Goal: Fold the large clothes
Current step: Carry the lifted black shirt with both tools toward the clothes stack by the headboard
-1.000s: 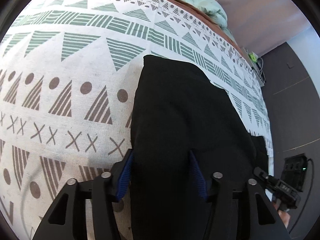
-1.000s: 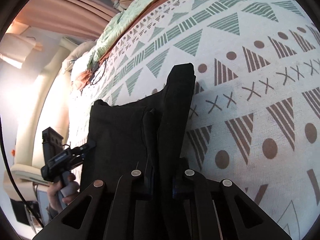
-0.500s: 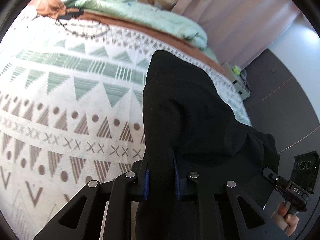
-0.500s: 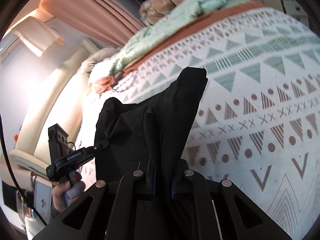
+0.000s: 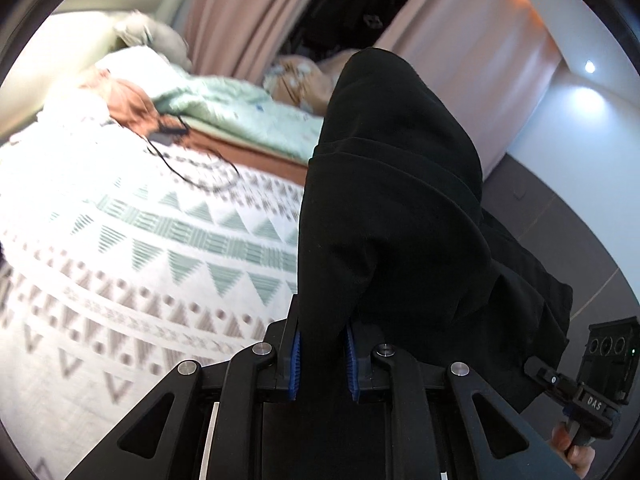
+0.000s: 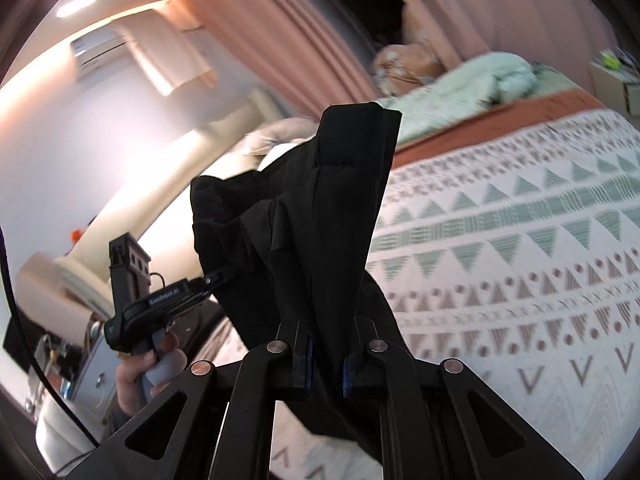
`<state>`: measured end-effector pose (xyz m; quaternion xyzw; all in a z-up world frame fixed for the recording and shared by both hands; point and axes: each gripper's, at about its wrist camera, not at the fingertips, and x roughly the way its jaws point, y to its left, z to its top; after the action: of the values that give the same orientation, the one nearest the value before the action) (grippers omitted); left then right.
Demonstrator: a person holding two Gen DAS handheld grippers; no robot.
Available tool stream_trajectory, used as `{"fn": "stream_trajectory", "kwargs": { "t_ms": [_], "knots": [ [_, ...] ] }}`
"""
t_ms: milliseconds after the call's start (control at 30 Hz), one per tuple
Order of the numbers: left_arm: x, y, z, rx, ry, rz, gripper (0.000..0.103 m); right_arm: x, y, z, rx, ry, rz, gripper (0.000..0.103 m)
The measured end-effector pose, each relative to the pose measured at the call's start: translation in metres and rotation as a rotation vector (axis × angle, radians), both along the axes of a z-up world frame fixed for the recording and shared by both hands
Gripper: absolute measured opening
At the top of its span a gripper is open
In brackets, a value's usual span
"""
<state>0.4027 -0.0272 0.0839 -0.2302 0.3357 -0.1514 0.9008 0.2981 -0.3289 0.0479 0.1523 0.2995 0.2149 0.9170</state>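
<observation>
Nearest the left wrist lens: left gripper (image 5: 322,354) clamped tight on a thick bunch of the black garment (image 5: 392,208), blue pads (image 5: 295,354) pinching from both sides. Same picture on the right wrist side: right gripper (image 6: 325,356) closed on another bunched edge of the black garment (image 6: 320,216), cloth rising in a peak past the jaws. Garment hanging in the air between the two tools, lifted clear of the patterned bedspread (image 5: 132,264), sagging in loose folds toward the middle.

Risks, judged from this: layers gripped unevenly, so possibly one ply slipping free on the swing down and spoiling the fold line. Slack in the middle likely to land first and crease or double under. Pulling the two tools apart too hard could drag cloth out of the pads.

Farther off: black cable (image 5: 192,164) lying on the bedspread, a possible snag. Beyond that, green duvet (image 5: 240,112) and pink curtains (image 5: 240,12).
</observation>
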Motion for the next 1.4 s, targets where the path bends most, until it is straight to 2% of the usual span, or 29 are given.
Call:
{"fn": "stream_trajectory", "kwargs": {
  "t_ms": [267, 633, 967, 1100, 1400],
  "knots": [
    [-0.037, 0.091, 0.044, 0.033, -0.049, 0.098, 0.017, 0.002, 0.088, 0.02, 0.0, -0.05, 0.135, 0.011],
    [-0.087, 0.224, 0.079, 0.058, -0.087, 0.233, 0.017, 0.007, 0.222, 0.027, 0.015, -0.061, 0.297, 0.011],
    [-0.127, 0.336, 0.086, 0.102, -0.089, 0.37, 0.017, 0.015, 0.341, 0.013, 0.004, -0.034, 0.435, 0.011],
    [-0.135, 0.345, 0.083, 0.108, -0.084, 0.42, 0.017, 0.013, 0.39, 0.007, 0.003, -0.02, 0.501, 0.011],
    [-0.17, 0.407, 0.085, 0.12, -0.066, 0.524, 0.017, 0.003, 0.485, -0.009, -0.012, 0.006, 0.63, 0.011]
  ]
}}
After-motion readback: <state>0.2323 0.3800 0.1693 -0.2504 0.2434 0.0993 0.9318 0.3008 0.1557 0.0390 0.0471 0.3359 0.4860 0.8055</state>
